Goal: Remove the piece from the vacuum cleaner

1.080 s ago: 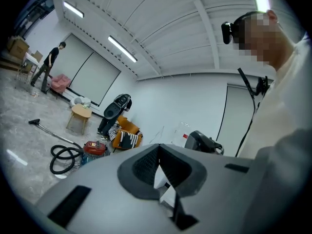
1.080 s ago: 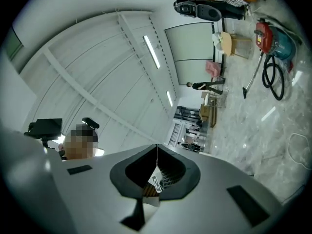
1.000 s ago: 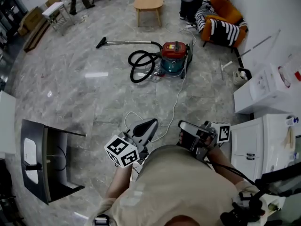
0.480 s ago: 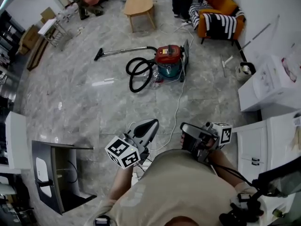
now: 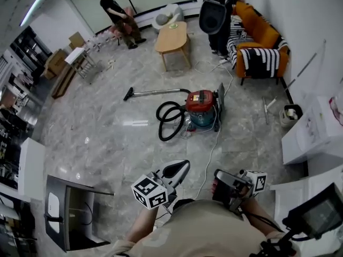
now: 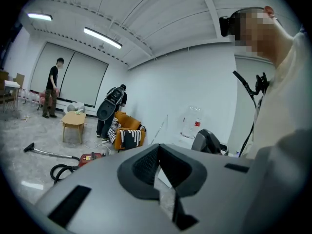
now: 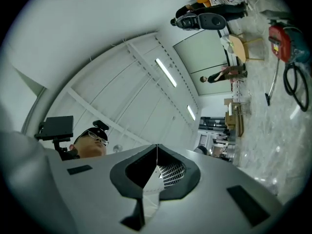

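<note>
The vacuum cleaner (image 5: 202, 108), red on top with a teal body, stands on the marble floor in the middle of the room. Its black hose (image 5: 170, 121) coils at its left, and the wand (image 5: 155, 93) runs left to a floor nozzle (image 5: 128, 95). It also shows small in the left gripper view as the vacuum cleaner (image 6: 91, 157), and in the right gripper view as the vacuum cleaner (image 7: 280, 38). My left gripper (image 5: 184, 166) and right gripper (image 5: 217, 174) are held close to my body, well short of it. Both are shut and empty, the left gripper (image 6: 158, 146) pointing across the room, the right gripper (image 7: 157, 146) tilted upward.
A white cable (image 5: 211, 149) trails over the floor from the vacuum toward me. Behind it stand a wooden coffee table (image 5: 172, 36) and an orange sofa (image 5: 257, 42). White cabinets (image 5: 313, 133) line the right. A dark stand (image 5: 69, 213) is at my left. A person (image 5: 115, 15) stands far back.
The head view has lifted: more of the far room shows and the vacuum cleaner sits lower in the picture. Both grippers stay shut in front of my body.
</note>
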Motion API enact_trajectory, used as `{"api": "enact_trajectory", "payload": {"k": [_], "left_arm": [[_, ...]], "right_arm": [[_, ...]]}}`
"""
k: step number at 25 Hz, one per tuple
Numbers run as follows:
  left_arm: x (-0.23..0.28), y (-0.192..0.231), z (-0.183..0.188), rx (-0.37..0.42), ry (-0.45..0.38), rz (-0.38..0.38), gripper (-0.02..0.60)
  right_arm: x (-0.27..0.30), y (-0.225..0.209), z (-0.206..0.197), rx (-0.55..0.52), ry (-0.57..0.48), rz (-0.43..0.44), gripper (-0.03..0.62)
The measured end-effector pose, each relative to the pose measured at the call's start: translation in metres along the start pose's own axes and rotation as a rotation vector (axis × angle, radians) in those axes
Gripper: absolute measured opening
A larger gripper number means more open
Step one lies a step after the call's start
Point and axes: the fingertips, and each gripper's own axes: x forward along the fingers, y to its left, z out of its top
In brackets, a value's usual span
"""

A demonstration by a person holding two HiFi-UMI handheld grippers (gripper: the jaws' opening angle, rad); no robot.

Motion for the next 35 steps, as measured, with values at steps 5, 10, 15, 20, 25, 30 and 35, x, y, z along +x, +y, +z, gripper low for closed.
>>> {"api": "enact_trajectory", "payload": {"k": [5,10,15,20,25,30,35], "left_arm": [[0.025,0.002,0.006,0.03,0.043,0.023,0.003],[0.047,0.009,0.016,0.069,0.067,0.008,0.003],[0.045,0.032,0.012,0.052,0.042,0.047,0.003],[0.04,0.076,0.023,0.066,0.031,0.077,0.003],[0.01,0.113,0.022,-0.003,0.007,0.106,0.003],[-0.039,0.159,-0.005,-0.027,0.042,0.152,0.003],[-0.093,0.206,-0.041,-0.098,0.063,0.172,0.003]], "right_arm": [[-0.006,0.01,0.021,0.027,0.037,0.09,0.003],[-0.023,0.016,0.082,-0.119,-0.134,0.038,0.003],[-0.025,0.022,0.101,-0.151,-0.14,0.023,0.003],[0.002,0.0,0.106,-0.205,-0.046,-0.036,0.003],[0.033,-0.027,0.087,-0.168,-0.024,-0.113,0.003],[0.069,-0.081,0.054,-0.099,-0.016,-0.216,0.003],[0.099,-0.143,0.004,-0.024,0.051,-0.317,0.003]]}}
